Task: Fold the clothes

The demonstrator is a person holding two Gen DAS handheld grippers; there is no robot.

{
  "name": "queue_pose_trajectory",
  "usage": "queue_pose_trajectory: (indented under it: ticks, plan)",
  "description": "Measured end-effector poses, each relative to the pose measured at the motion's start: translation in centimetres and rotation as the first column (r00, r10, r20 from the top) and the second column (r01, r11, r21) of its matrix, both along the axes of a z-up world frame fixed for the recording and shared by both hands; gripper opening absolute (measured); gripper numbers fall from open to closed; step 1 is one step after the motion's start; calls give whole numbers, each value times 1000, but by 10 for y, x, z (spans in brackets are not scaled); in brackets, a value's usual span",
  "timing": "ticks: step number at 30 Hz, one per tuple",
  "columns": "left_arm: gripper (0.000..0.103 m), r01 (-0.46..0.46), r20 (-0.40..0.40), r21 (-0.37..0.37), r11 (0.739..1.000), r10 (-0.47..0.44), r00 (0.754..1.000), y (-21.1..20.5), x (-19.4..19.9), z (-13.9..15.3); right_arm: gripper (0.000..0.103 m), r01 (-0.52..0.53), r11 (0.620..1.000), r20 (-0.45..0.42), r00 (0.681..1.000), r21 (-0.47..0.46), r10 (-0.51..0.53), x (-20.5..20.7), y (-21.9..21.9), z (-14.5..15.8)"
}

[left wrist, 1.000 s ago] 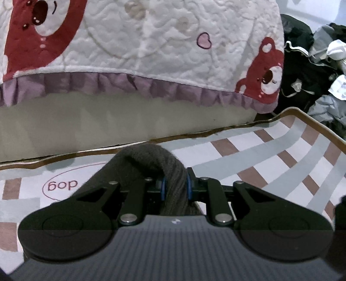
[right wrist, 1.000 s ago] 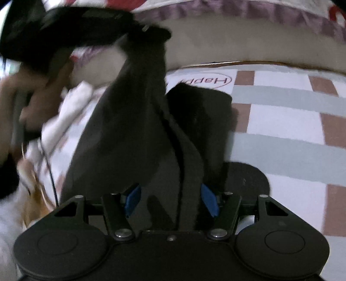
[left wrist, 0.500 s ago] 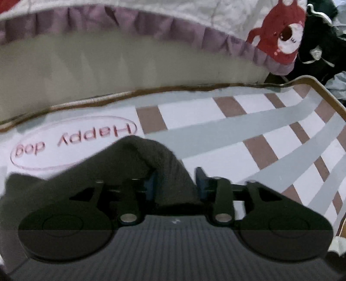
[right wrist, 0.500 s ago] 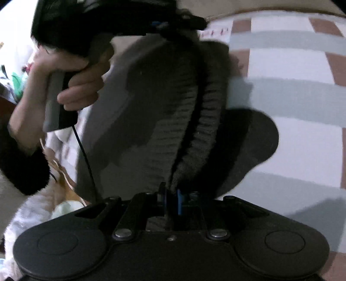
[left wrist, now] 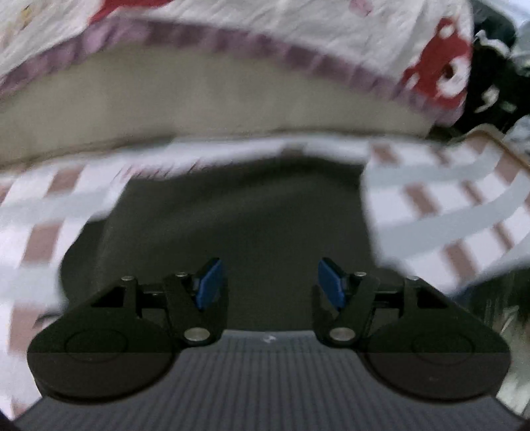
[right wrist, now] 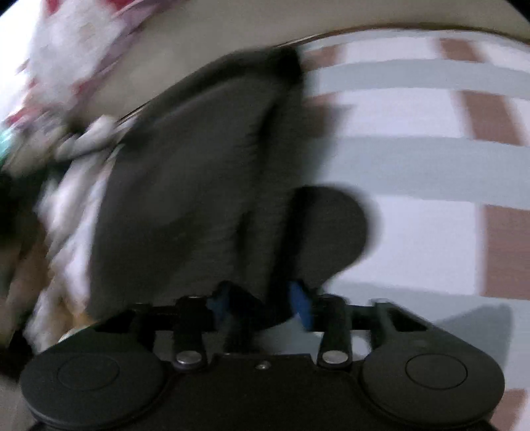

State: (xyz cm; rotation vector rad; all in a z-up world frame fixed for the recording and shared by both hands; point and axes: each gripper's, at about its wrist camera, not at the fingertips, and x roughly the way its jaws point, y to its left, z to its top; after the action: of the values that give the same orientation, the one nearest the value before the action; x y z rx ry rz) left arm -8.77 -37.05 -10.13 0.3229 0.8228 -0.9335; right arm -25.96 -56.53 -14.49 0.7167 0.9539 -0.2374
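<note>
Dark grey knit garment (left wrist: 238,212), white mat (left wrist: 447,199) with grey and brown stripes, blue-padded black tool (left wrist: 268,281)

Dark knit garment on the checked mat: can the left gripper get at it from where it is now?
Probably yes. The left gripper is open directly over the dark garment, which lies on the checked mat with nothing between them.

Checked mat (left wrist: 457,195) on the floor, white with grey bands and brown squares, brown piping along its far edge; the same mat fills the right side of the right wrist view (right wrist: 414,172). Behind it a bed base (left wrist: 205,99), beige side panel. Quilt (left wrist: 251,20) hangs over it, white with red bear print and a purple frill hem. Dark clothes pile (left wrist: 493,76) at far right, blurred.
</note>
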Motion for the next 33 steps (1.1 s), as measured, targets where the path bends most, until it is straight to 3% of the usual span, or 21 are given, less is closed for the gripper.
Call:
queue_pose_trajectory:
  ticks: [1,4,8,10,14,21,22,23,25,27,29,32,33]
  plan:
    - [63,-16,-19,9,1000,16,1000,16,0,-7,53,80,994,-46,995,-68,-84,-3,-5,1]
    - [67,-38,-89,9,999,39,995,54,-9,-30,55,153,988,36,988,7,-153,-9,-13,-2]
    - [68,12,69,120,993,-21,997,52,-41,-41,55,232,966,136,959,117,-247,-16,-24,-4]
    - [68,35,38,118,992,-40,998,50,-45,-38,56,183,966,194,957,183,-218,-8,-22,-5]
    - [68,40,-59,64,997,-36,998,60,-45,-37,63,144,983,233,958,114,-168,8,-2,1]
    - [69,69,-203,47,996,-58,978,80,-37,-35,69,72,997,136,988,38,-77,33,18,-21]
    - [70,69,-213,26,997,-62,975,84,-33,-31,64,74,997,144,987,14,-75,32,19,-20]
    - [70,68,-223,5,998,-65,973,88,-29,-26,45,77,997,150,986,-9,-75,30,20,-18]
    - [70,6,-232,-37,999,-15,973,103,-15,-14,35,98,995,147,985,-37,-91,26,21,-13]
    - [70,-66,-218,-50,997,54,974,114,3,-6,33,105,992,143,985,-75,-93,24,23,-8]
    - [70,-156,-198,0,988,153,968,124,20,-9,32,87,988,130,989,-125,-71,26,28,-6]
    - [71,-264,-195,25,964,264,945,143,41,-30,32,75,987,125,991,-145,-57,25,29,-6]
    - [75,-278,-226,22,960,276,934,149,46,-41,33,78,987,127,990,-138,-60,24,28,-7]
